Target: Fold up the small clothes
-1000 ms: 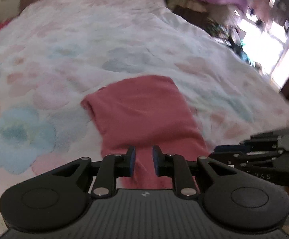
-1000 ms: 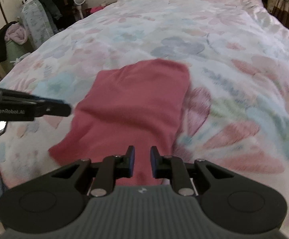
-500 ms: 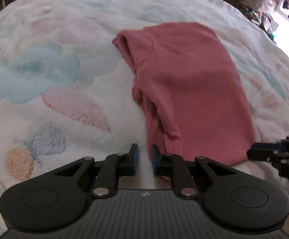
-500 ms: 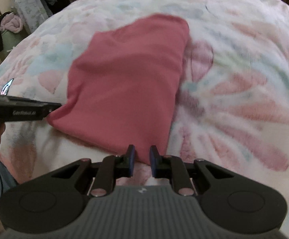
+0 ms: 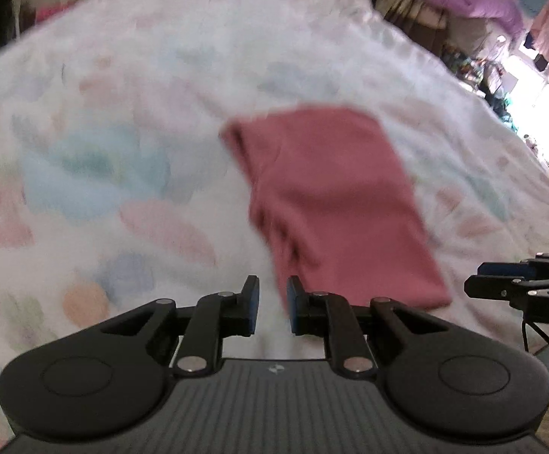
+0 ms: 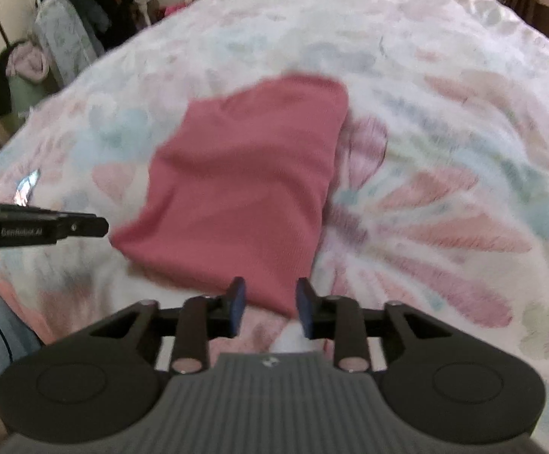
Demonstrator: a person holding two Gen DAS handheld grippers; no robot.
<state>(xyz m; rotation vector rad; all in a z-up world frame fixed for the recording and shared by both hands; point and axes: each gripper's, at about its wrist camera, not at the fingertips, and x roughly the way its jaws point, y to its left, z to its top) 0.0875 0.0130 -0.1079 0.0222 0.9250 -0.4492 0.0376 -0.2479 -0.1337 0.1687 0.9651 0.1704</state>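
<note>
We see the dusty-red knit garment (image 6: pixel 248 185) folded flat on the floral fleece blanket (image 6: pixel 445 87), near its front edge. Left gripper (image 5: pixel 272 304) and right gripper (image 6: pixel 268 308) both empty w/ jaws apart. Risk: a grab at one layer only drags the fold open. Vs half a sec ago, right jaws are wider and both grippers sit further back.

Matt pink knit garment (image 5: pixel 335 204) on fuzzy floral blanket (image 5: pixel 123 174).

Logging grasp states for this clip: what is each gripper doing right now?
Left gripper: open, holding nothing, at the red garment edge.
Right gripper: open, holding nothing.
</note>
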